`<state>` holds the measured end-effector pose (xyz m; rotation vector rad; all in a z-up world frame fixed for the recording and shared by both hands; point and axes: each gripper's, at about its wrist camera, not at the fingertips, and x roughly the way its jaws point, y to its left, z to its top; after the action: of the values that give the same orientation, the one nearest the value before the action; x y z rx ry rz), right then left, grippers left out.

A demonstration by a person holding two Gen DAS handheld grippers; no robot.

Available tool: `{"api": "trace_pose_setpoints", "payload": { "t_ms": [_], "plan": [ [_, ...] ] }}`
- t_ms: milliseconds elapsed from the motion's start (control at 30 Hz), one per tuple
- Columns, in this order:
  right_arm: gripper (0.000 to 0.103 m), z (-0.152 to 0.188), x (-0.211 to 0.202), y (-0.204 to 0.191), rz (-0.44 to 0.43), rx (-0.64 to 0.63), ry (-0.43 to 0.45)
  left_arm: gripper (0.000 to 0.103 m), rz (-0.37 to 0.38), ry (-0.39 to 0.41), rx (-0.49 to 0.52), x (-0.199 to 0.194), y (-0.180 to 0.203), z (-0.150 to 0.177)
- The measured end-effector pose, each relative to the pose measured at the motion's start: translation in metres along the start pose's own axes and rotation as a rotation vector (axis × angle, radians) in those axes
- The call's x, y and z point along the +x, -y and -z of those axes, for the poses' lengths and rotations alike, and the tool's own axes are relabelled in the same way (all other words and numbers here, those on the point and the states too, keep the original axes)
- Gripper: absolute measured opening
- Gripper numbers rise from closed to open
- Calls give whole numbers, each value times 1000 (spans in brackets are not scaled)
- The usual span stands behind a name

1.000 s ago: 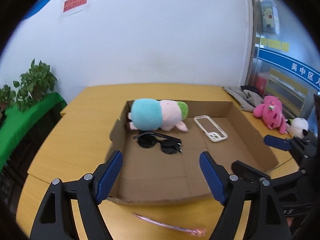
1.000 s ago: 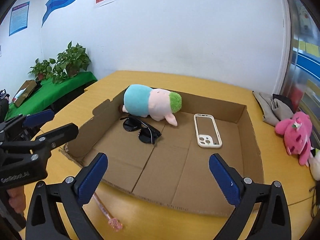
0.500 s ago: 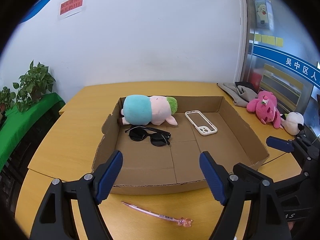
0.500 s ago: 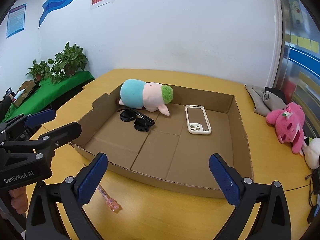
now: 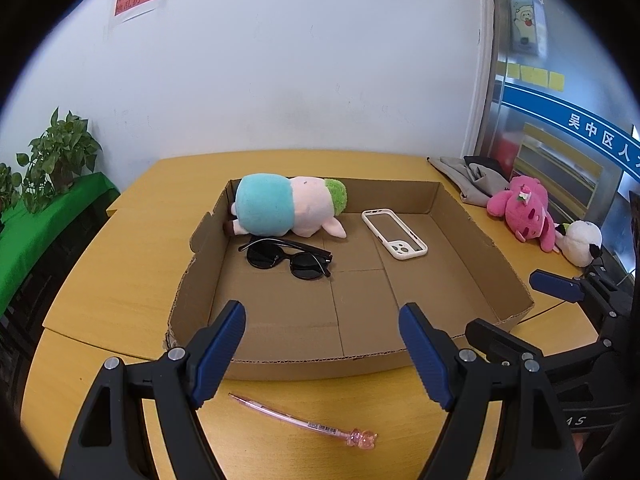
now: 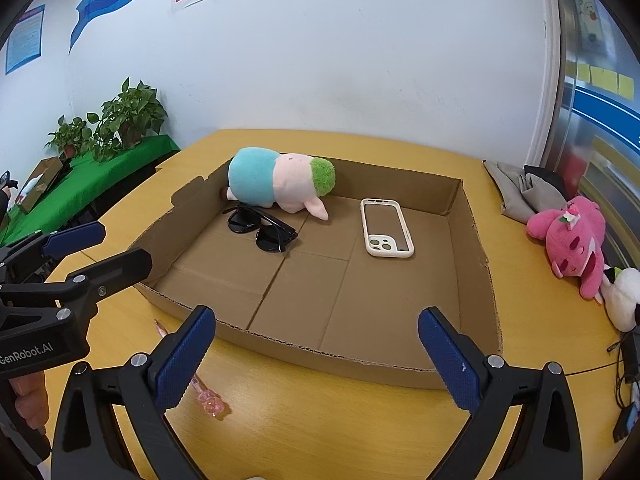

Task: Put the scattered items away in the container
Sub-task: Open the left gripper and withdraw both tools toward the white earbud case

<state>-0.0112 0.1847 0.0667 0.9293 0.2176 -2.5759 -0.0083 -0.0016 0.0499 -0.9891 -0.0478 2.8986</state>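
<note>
Before cardboard tray: pink pen on table; both jaws spread.

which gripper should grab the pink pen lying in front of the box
Left. The pink pen lies just below the open left gripper, in front of the cardboard box. From the open right gripper it sits off to the left.

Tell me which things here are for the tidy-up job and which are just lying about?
For the job:
box
pig toy, sunglasses and phone case, already in the box
pen, on the table in front of the box
left gripper, right gripper, both open

Probably just lying about:
pink plush
white plush
grey cloth
plants
</note>
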Motion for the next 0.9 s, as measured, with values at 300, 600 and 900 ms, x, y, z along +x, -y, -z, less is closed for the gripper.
{"api": "trace_pose_setpoints", "payload": {
  "t_ms": [300,600,900],
  "plan": [
    [103,1,7,3,14,-1,-20,79,16,-21,-13,10,-3,3],
    [103,3,13,8,26,13,-33,79,29,-41,-15,16,-3,6],
    [103,7,18,11,30,14,-49,79,42,-72,-28,22,-2,13]
  ]
}}
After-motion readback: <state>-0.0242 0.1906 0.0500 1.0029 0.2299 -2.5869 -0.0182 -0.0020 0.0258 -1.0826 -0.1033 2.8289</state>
